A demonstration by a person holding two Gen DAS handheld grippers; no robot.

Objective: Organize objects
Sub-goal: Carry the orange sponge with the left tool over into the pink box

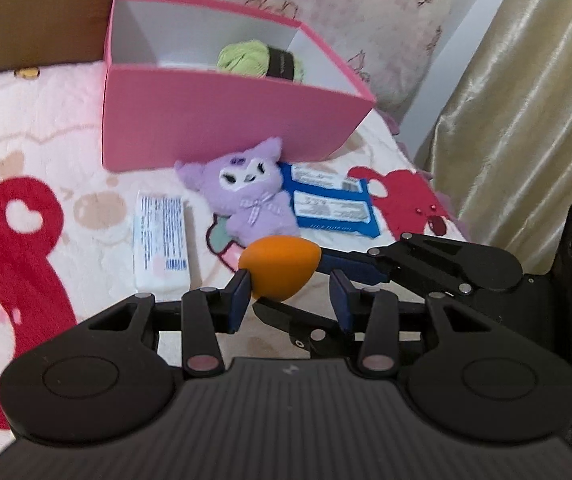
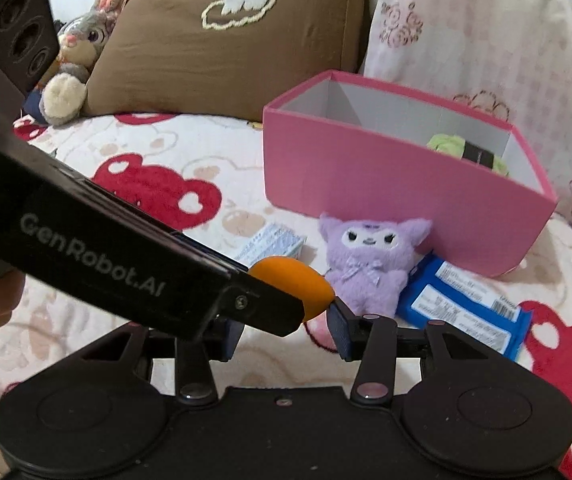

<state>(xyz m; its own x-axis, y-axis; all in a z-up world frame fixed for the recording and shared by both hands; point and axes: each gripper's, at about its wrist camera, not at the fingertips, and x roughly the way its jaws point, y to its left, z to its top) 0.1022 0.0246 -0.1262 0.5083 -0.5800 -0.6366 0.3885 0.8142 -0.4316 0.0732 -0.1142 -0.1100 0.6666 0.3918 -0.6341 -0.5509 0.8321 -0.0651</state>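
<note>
An orange egg-shaped sponge (image 1: 279,271) sits between the two grippers, also in the right wrist view (image 2: 294,286). My left gripper (image 1: 290,300) is wide open, its left pad touching the sponge. My right gripper (image 2: 286,328) closes around the sponge from the side; the left gripper body hides its left finger. A purple plush (image 1: 251,196) lies in front of the pink box (image 1: 221,120), which holds green yarn (image 1: 259,60). A blue packet (image 1: 332,204) and a white tissue pack (image 1: 161,240) lie beside the plush.
The blanket (image 1: 25,160) with red bears covers the bed. A brown pillow (image 2: 221,40) and a grey rabbit toy (image 2: 77,52) stand behind. A gold curtain (image 1: 526,100) hangs at the right. A floral pillow (image 2: 466,32) sits behind the box.
</note>
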